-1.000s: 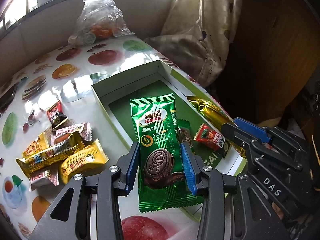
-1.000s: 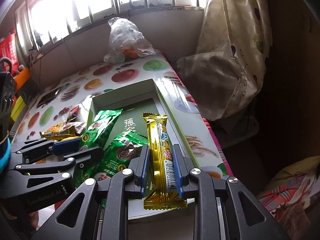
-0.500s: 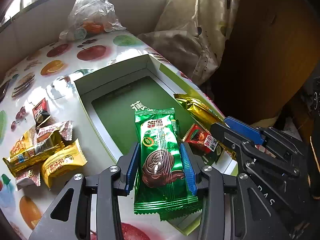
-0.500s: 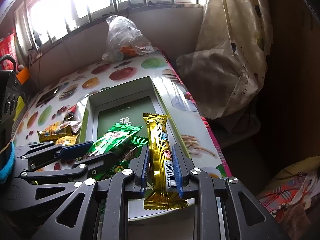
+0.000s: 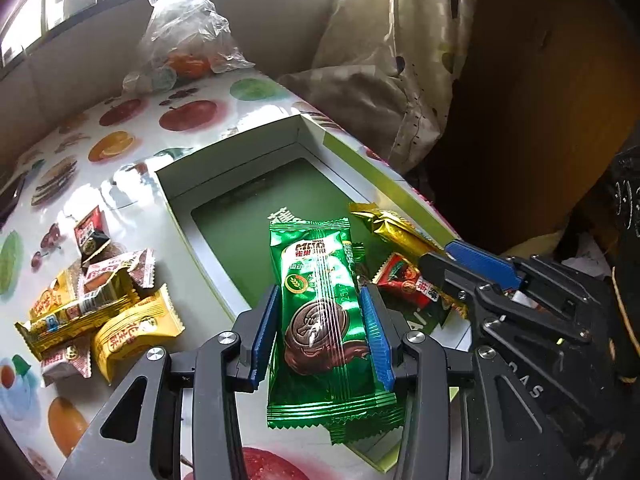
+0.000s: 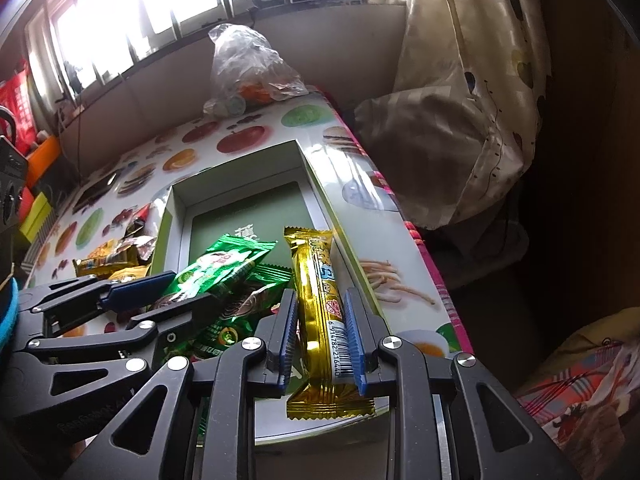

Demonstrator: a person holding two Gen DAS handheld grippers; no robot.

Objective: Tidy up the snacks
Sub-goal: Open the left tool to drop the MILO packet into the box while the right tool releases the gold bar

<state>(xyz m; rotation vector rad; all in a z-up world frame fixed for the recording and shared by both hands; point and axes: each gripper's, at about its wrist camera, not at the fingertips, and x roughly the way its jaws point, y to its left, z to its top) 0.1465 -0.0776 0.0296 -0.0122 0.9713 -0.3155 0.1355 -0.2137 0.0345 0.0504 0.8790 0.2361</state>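
Note:
My left gripper (image 5: 320, 332) is shut on a green Milo snack packet (image 5: 320, 300) and holds it over the near end of the open green-lined box (image 5: 236, 160). My right gripper (image 6: 320, 340) is shut on a gold snack bar (image 6: 320, 300), held over the box's (image 6: 236, 176) near right side. The left gripper (image 6: 160, 292) with its green packet (image 6: 224, 264) shows in the right wrist view. The right gripper (image 5: 452, 260) and gold bar (image 5: 396, 228) show in the left wrist view. A red candy (image 5: 404, 280) and another green packet lie in the box.
A pile of yellow and red wrapped snacks (image 5: 92, 304) lies on the fruit-print tablecloth left of the box. A clear plastic bag with oranges (image 5: 184, 52) stands at the far end. A curtain (image 6: 472, 100) hangs beyond the table's right edge.
My left gripper has carried the green packet from the table's near edge forward over the box. The right gripper has stayed almost still with the gold bar.

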